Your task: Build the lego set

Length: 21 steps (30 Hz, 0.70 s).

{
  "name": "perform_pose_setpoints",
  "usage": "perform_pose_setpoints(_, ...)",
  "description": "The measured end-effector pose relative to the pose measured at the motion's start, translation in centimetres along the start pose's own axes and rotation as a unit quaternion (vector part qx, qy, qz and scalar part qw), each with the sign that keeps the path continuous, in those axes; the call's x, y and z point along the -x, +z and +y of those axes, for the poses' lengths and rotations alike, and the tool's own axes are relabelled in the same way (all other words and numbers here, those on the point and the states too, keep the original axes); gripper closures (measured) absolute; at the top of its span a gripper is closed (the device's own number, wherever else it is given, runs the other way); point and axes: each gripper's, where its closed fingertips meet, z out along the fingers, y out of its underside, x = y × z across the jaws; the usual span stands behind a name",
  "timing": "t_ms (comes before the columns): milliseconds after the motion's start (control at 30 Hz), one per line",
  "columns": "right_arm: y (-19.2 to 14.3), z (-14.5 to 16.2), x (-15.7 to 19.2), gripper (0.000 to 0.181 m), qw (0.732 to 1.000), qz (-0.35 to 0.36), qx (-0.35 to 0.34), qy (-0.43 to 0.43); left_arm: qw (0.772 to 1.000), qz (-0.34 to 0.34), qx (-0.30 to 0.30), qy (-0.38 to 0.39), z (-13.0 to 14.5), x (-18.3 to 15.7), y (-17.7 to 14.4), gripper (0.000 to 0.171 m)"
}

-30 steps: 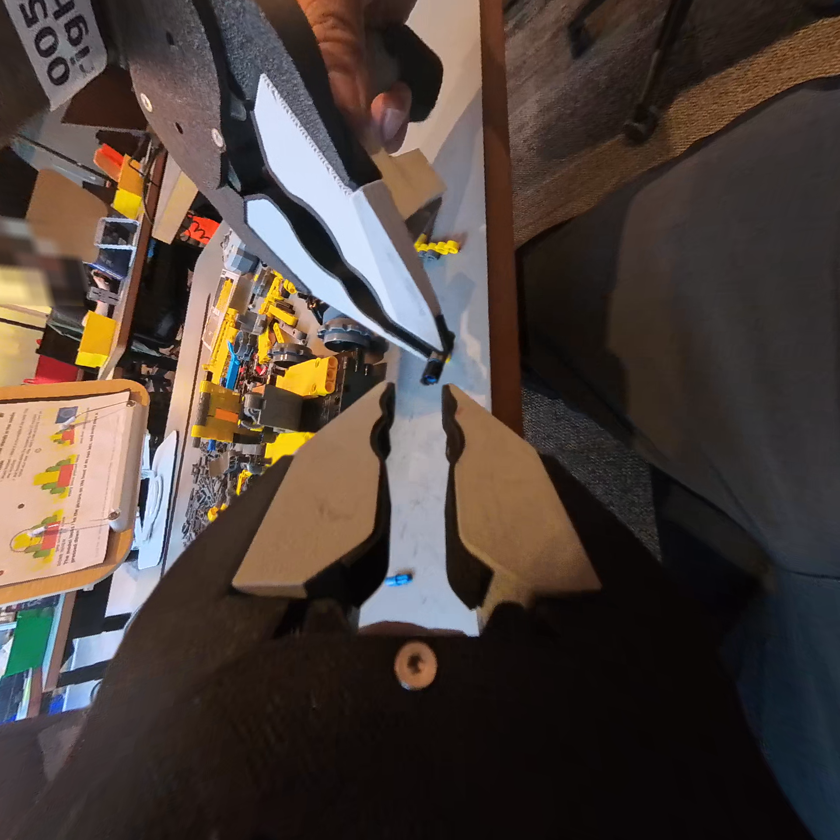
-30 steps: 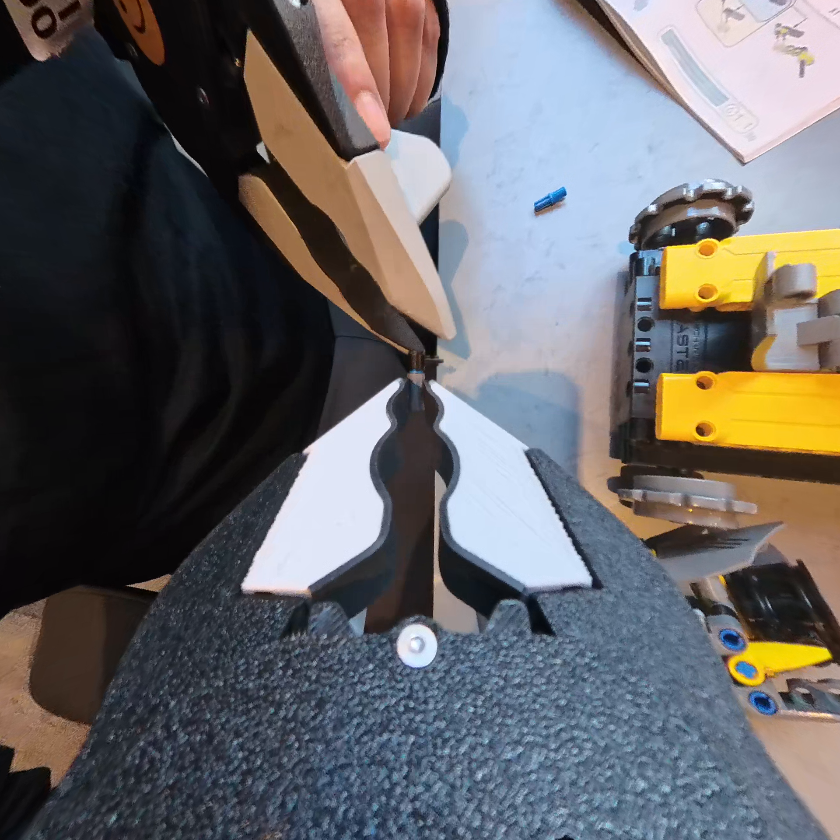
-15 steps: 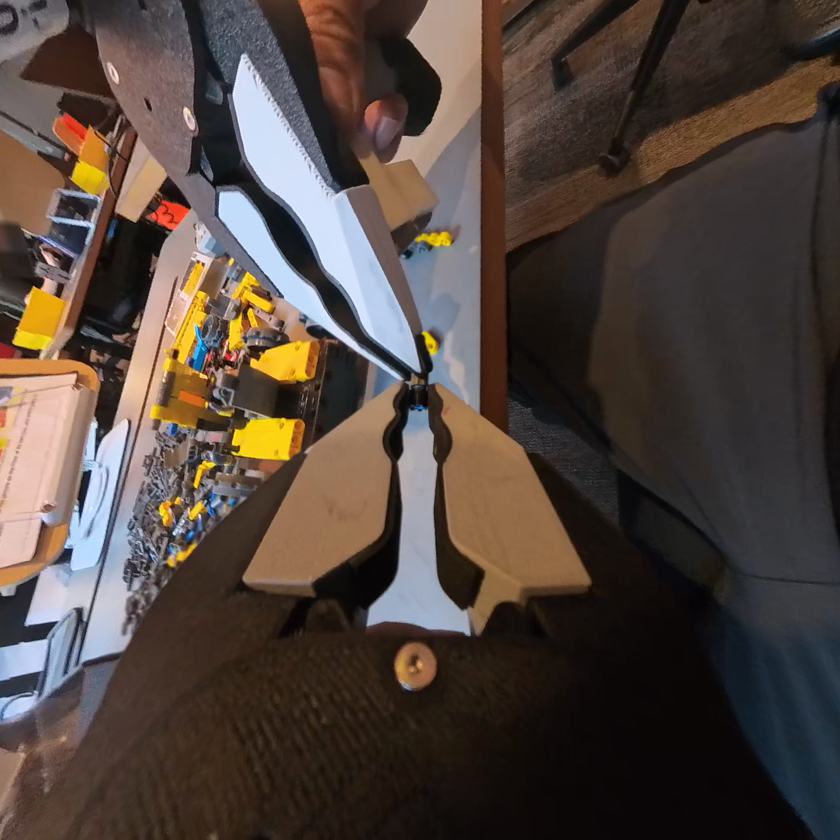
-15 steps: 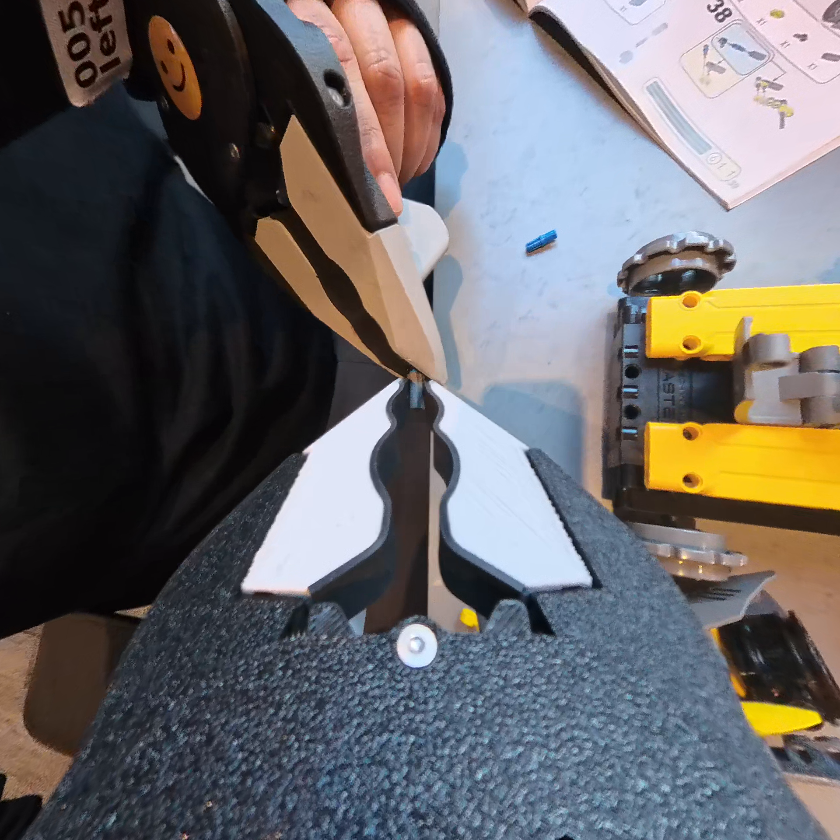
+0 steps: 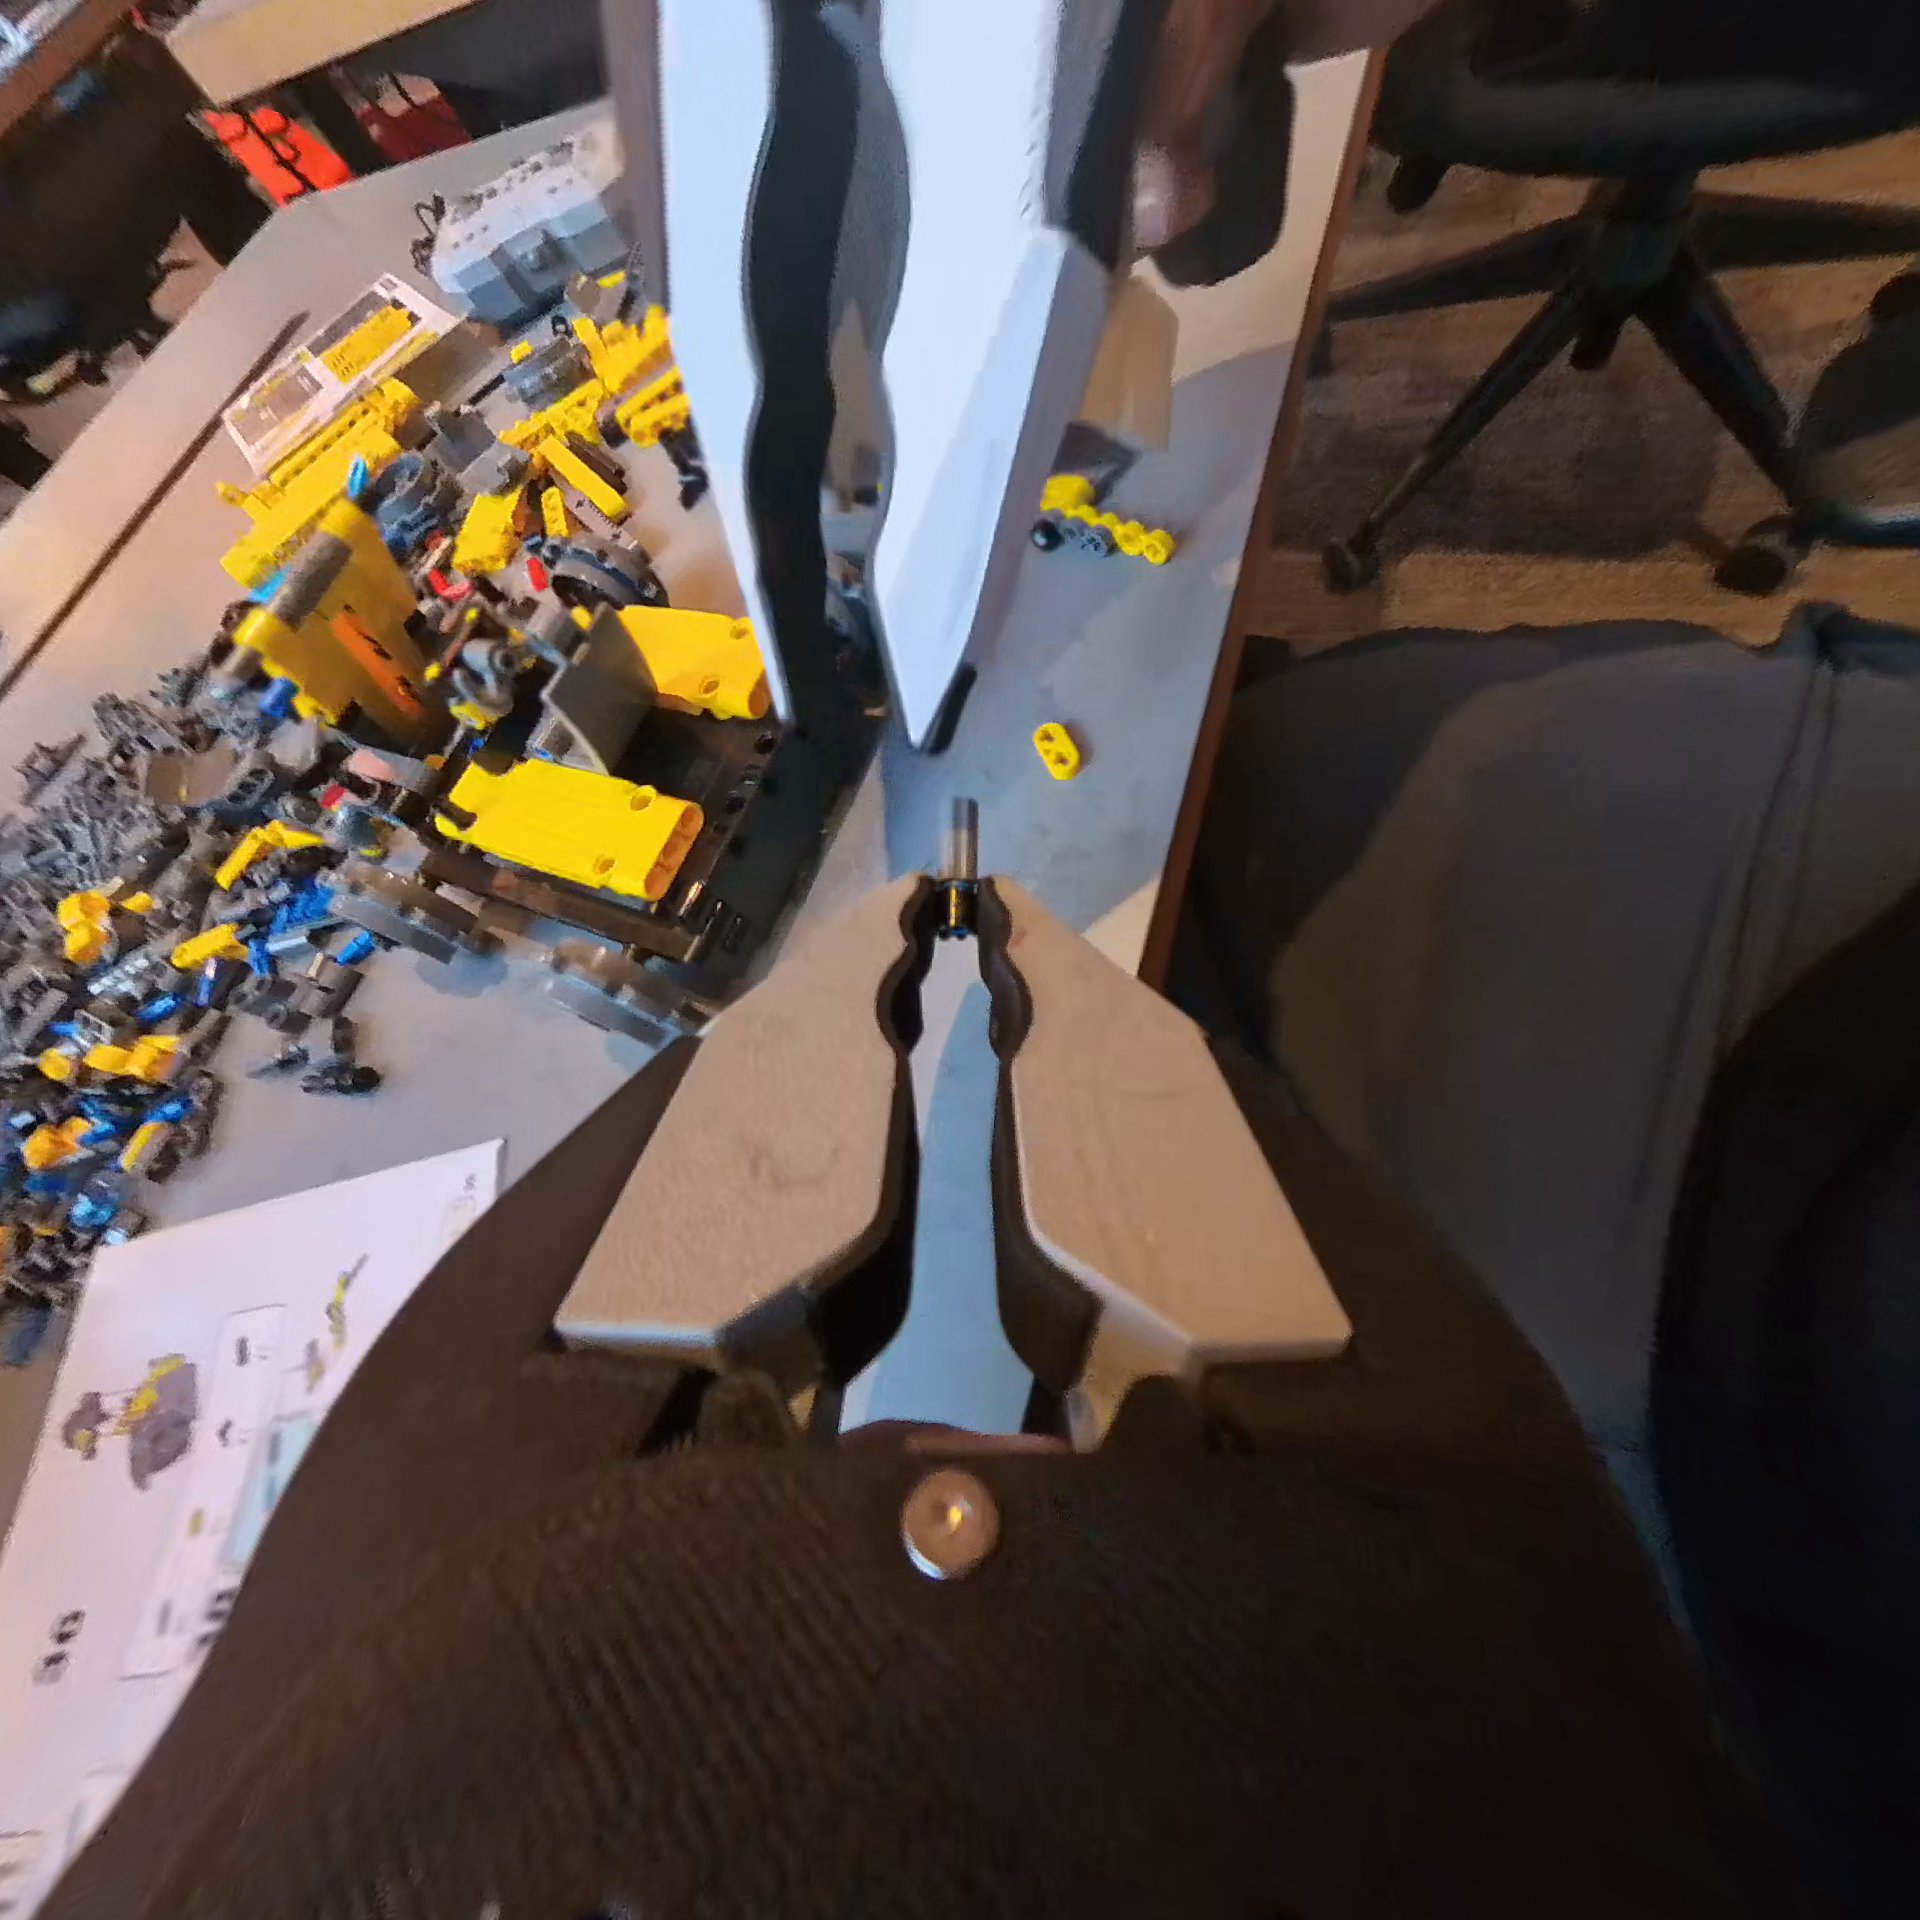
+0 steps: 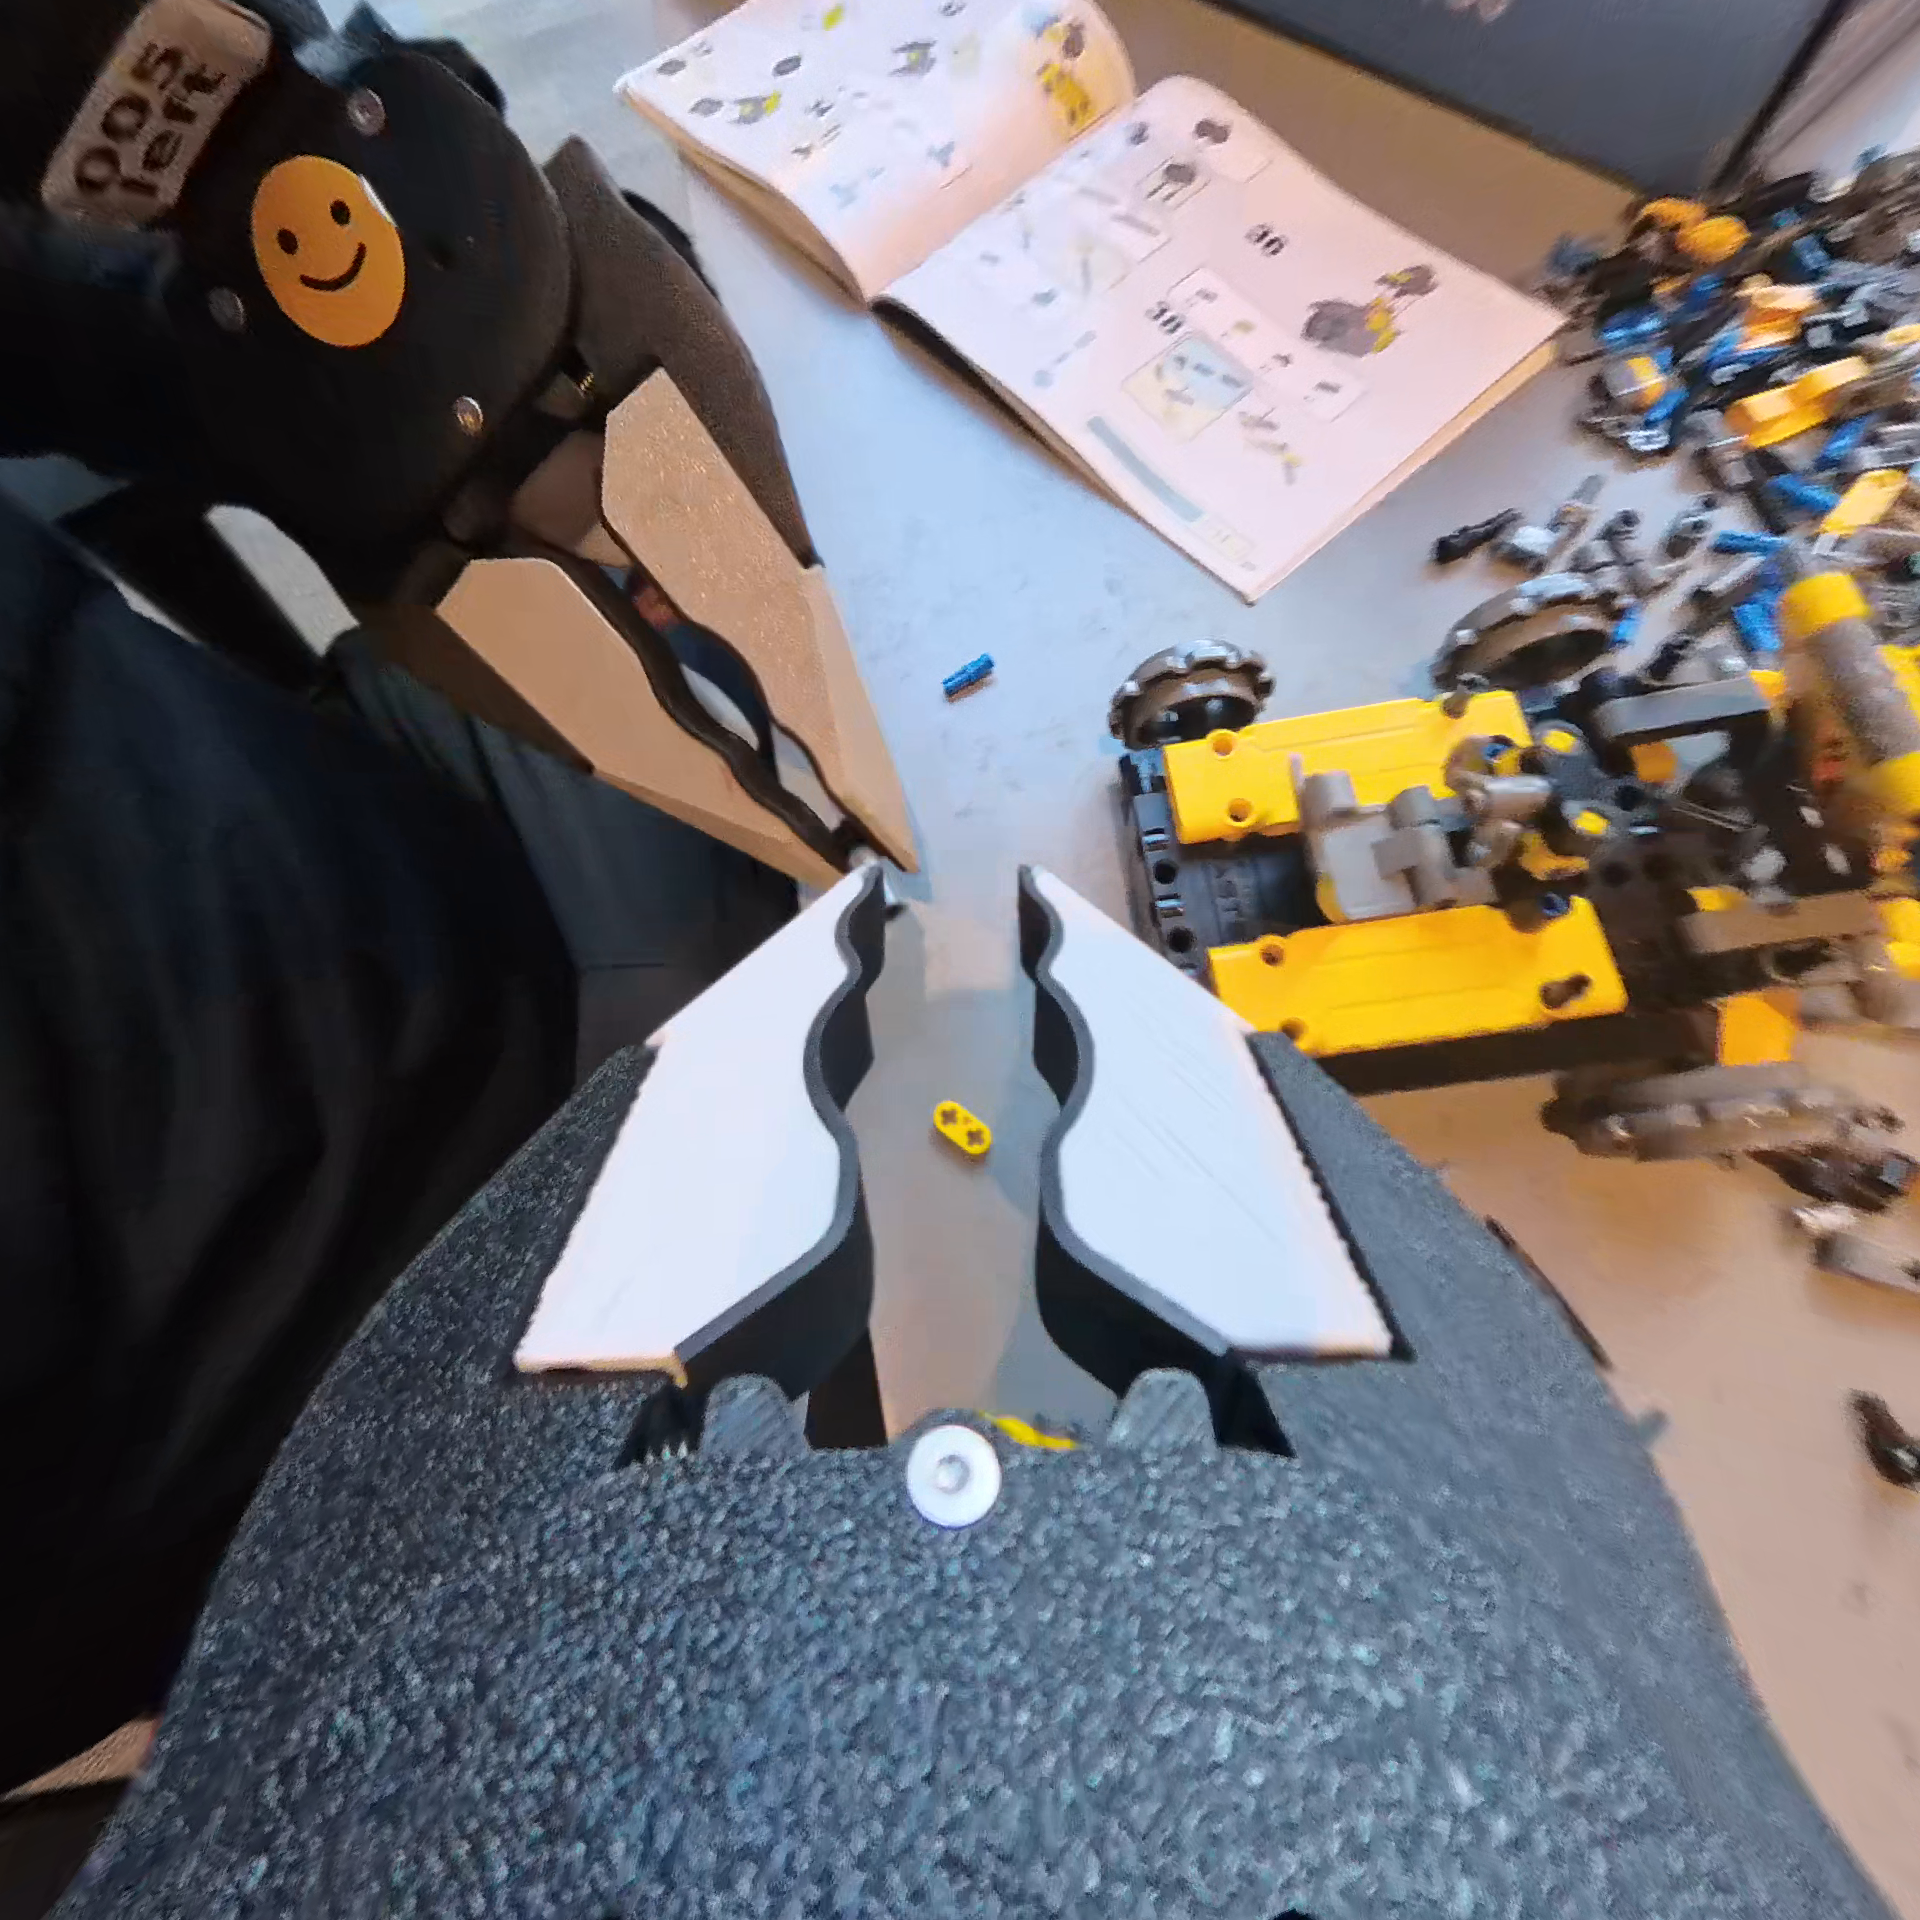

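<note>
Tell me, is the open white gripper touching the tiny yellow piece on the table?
Apart. In the right wrist view the right gripper is open and the yellow piece lies on the grey table between its fingers, with bare table on both sides.

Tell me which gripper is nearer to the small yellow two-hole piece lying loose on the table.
Right. The right gripper hangs open over the small yellow two-hole piece, which shows between its fingers. The left gripper, shut on a small pin, sits farther back near the table edge.
</note>
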Motion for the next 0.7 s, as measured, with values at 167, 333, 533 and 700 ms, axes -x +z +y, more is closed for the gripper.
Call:
perform_pose_setpoints(167, -2.1, 2.6, -0.8, 0.156, 0.998, 0.061, 0.013, 0.008, 0.993, 0.02, -0.024, -0.116, 0.5, 1.0, -1.0, 0.166)
perform_pose_setpoints(333, -2.2, 5.9, -0.5, 0.156, 0.992, 0.107, 0.053, 0.046, 0.971, 0.048, -0.056, -0.228, 0.7, 1.4, -1.6, 0.166)
perform_pose_setpoints(533, -1.2, 6.5, -0.1, 0.156, 0.987, 0.14, 0.065, 0.049, 0.952, 0.045, -0.075, -0.293, 1.5, 1.7, -2.6, 0.166)
perform_pose_setpoints(700, -0.5, 6.7, -0.5, 0.155, 0.984, 0.154, 0.079, 0.047, 0.929, 0.057, -0.093, -0.353, 1.9, 1.9, -3.1, 0.166)
